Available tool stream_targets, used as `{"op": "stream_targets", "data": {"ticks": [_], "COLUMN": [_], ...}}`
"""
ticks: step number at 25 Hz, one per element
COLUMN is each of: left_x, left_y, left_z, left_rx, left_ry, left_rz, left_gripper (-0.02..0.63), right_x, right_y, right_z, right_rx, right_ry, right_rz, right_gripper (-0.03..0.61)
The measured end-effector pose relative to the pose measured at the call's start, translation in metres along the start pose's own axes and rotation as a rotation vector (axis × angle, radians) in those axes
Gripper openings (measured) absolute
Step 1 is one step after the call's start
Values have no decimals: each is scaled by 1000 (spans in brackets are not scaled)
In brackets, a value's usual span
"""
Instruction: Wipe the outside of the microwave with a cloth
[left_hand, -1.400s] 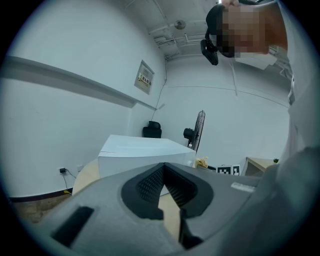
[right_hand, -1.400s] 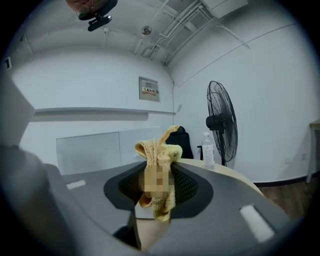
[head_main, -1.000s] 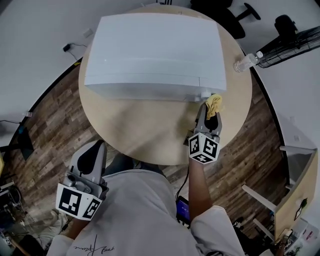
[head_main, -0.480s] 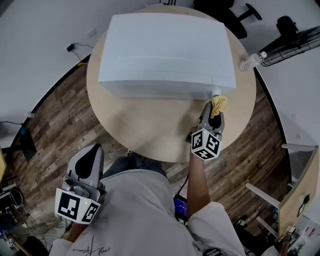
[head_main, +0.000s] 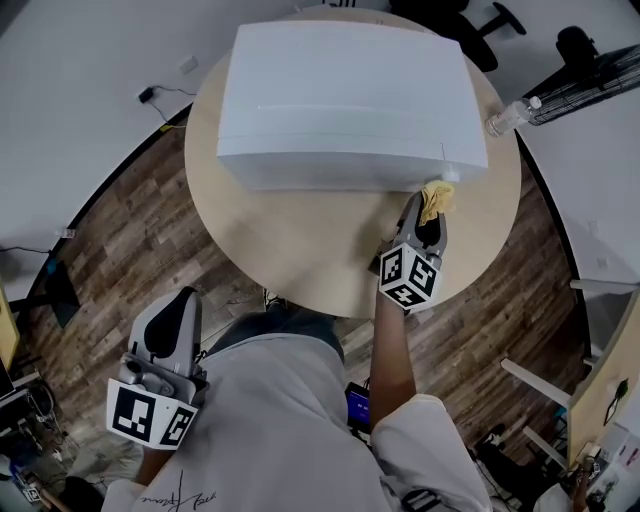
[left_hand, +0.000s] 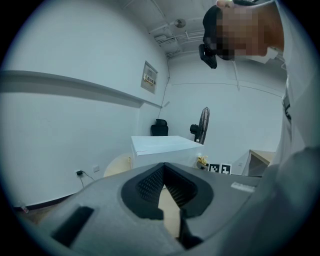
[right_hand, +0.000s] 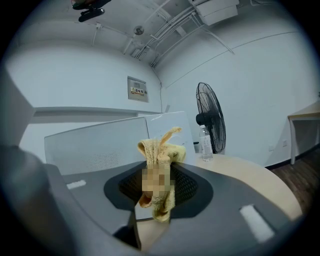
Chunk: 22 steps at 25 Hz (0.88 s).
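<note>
Microwave (head_main: 350, 100), white, sits upper centre on a round table (head_main: 300, 250). Right gripper (head_main: 428, 215) clamps a yellow cloth (head_main: 436, 199) by its lower right front corner, seemingly poised to wipe. Left gripper (head_main: 176, 305), lower left, hangs closed and empty, clear of the work.

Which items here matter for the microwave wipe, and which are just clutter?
In the job:
microwave
yellow cloth, clamped in the right gripper

Lying about:
water bottle on the table
fan
office chair
left gripper, shut, empty, idle
</note>
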<state>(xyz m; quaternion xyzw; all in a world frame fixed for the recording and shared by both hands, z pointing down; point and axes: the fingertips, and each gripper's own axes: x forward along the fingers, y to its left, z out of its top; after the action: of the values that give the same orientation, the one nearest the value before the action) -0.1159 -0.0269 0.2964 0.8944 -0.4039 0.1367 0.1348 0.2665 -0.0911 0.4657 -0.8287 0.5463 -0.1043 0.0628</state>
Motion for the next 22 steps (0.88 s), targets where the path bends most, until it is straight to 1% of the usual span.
{"op": "stream_targets", "data": {"ticks": [4,10,15,22], "left_x": [-5,-16,-20,-32], "left_y": [10,25,35,57], "left_z": [1,1,-4,-11], "left_rx": [4,-1,-13,-17], "left_ry": [-12,-21,-22,-20], "left_rz": [-5,-8,-27,-52], "left_gripper": [-3,-3,-3,-3], "right_x": [1,3,0,-4], "right_y": [14,43,64,110], "right_z": [-4,-12,-19,-34], "right_rx": [-6,-23,-22,-41], "right_ry": [4,20,29,43], "right_rz": [8,46,59,80], "right_gripper": [133,133,133,133]}}
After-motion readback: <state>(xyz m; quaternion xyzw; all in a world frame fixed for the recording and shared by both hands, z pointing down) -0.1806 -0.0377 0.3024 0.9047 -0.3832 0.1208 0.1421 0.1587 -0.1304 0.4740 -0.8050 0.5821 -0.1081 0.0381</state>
